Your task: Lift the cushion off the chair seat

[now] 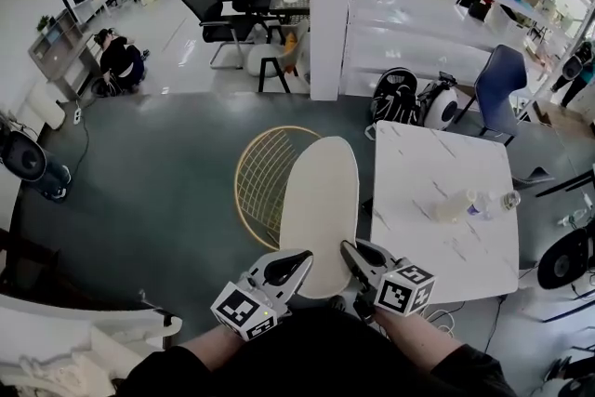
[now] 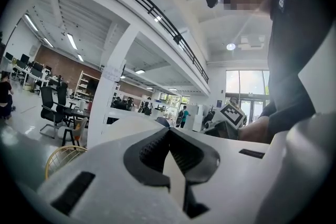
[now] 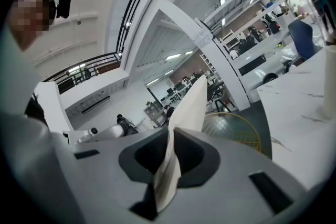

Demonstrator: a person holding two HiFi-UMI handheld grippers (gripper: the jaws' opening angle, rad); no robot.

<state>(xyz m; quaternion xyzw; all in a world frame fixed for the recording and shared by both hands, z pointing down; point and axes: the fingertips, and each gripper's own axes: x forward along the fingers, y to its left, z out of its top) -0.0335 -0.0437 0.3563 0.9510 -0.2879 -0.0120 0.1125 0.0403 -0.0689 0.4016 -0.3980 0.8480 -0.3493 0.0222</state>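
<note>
A flat cream cushion (image 1: 321, 205) hangs in the air above the gold wire chair (image 1: 260, 177), held by its near edge. My left gripper (image 1: 296, 267) is shut on the cushion's near left edge, and the cream edge (image 2: 173, 173) shows pinched between its dark pads. My right gripper (image 1: 351, 258) is shut on the near right edge. In the right gripper view the cushion (image 3: 184, 115) rises from between the pads, with the wire chair (image 3: 231, 131) below and beyond it.
A white marble-look table (image 1: 446, 200) stands right of the chair, with a plastic bottle (image 1: 469, 205) lying on it. Backpacks (image 1: 414, 98) and a blue chair (image 1: 497, 84) stand beyond. A white column (image 1: 330, 5) rises behind. Office chairs (image 1: 223, 9) and desks fill the back.
</note>
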